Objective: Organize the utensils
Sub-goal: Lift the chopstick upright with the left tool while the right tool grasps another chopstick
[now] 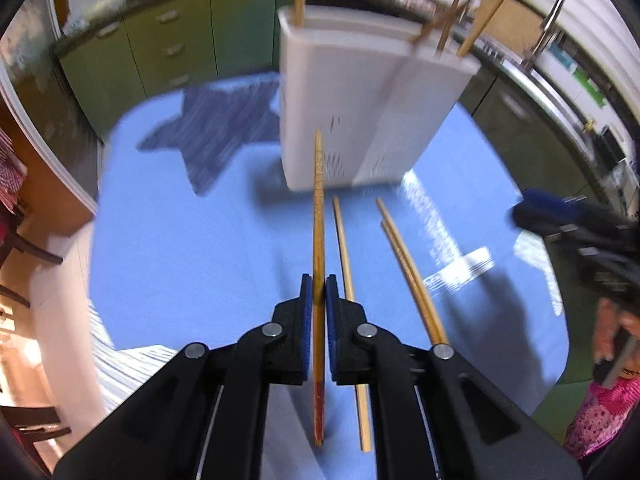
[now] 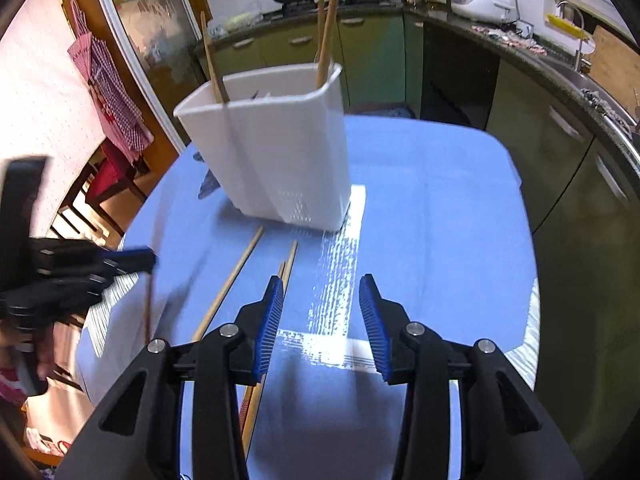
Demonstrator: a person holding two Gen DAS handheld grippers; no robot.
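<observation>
Left tongs (image 1: 319, 292) pinch one chopstick (image 1: 318, 216) by its middle; it may swivel and miss the white holder (image 1: 340, 120). Right tongs (image 2: 321, 308), spread and empty, hover over the pair of chopsticks (image 2: 289, 264) on the table (image 2: 440, 200).

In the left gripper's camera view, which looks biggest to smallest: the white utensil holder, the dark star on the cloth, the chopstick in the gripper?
1. White utensil holder.
2. Dark star.
3. Held chopstick: longest but very thin, and nearest the camera, so its rank is unsure.

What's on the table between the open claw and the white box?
Two chopsticks side by side on the blue tablecloth, left of the right claw, pointing toward the white box, in the right wrist view.
</observation>
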